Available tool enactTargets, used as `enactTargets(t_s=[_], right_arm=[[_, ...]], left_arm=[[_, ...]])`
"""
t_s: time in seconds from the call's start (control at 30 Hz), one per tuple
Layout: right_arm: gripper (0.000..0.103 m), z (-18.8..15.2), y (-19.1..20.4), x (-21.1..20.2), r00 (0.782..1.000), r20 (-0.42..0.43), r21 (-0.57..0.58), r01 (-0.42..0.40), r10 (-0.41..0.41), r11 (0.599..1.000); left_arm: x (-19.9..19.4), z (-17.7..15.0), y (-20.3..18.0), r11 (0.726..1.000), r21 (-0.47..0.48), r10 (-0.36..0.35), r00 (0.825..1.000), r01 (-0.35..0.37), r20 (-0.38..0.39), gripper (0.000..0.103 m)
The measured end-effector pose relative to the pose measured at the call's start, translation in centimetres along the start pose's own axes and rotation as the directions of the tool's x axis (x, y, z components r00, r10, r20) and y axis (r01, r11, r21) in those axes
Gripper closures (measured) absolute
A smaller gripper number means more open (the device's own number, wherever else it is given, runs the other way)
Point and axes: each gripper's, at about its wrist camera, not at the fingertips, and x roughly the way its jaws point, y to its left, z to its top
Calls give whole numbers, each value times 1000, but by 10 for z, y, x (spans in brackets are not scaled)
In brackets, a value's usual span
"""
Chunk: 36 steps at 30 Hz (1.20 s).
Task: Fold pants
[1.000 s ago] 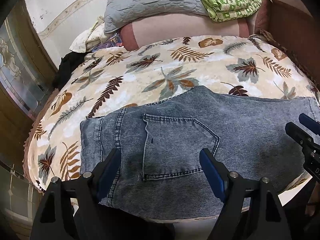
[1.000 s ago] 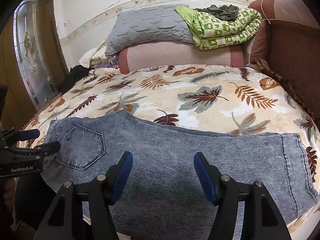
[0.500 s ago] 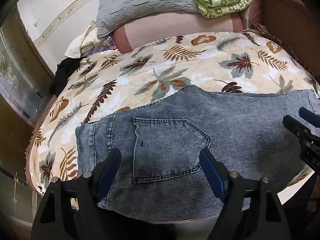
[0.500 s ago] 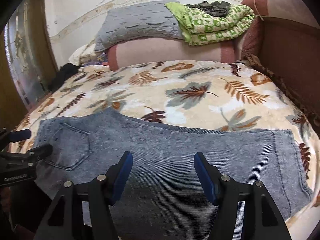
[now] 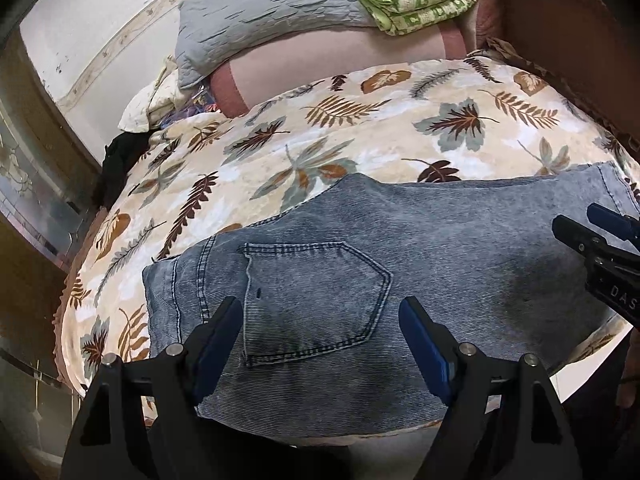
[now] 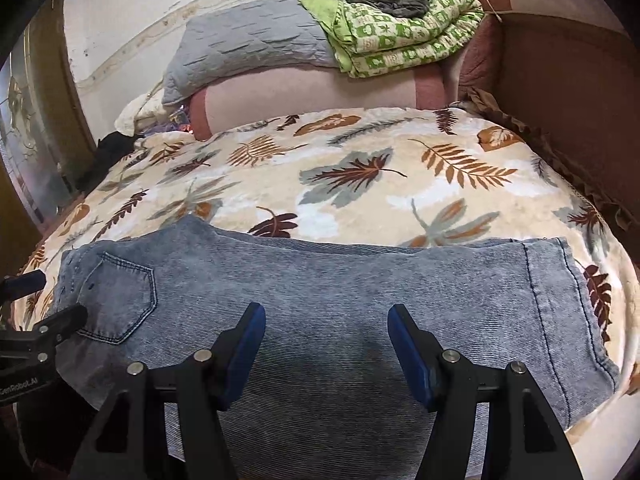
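1. Faded blue jeans (image 5: pixel 400 248) lay flat, folded lengthwise, along the near edge of a bed, back pocket (image 5: pixel 312 300) facing up.
2. The left tongs (image 5: pixel 320 328) hovered released above the pocket; the right tongs (image 6: pixel 326 332) hovered released over the legs.
3. A leaf-print blanket (image 6: pixel 360 168) covered the bed.

- A bed (image 6: pixel 400 216) is covered by a cream blanket (image 5: pixel 360 148) printed with brown and grey leaves.
- Grey-blue denim pants (image 6: pixel 360 280) are laid flat across the near edge of the blanket, back pocket (image 5: pixel 312 300) up, waist to the left, hem to the right.
- A pink bolster (image 6: pixel 312 96) is set at the far end, with a grey pillow (image 6: pixel 248 44) and a folded green quilt (image 6: pixel 404 36) stacked on it.
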Motion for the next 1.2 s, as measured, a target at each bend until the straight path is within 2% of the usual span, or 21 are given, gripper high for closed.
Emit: enactTargets(t_s=[0.6,1.2], right_arm=[[36,0,-19,-4,1000,-7,53,7,-7,999],[36,-2,-15,1,1000,-21,37,10,-9,999]], left_arm=[[-21,13,-34,995,102,-24,999,20,42,22],[-10,5,-35,995,92,-30,1000,29,6,22]])
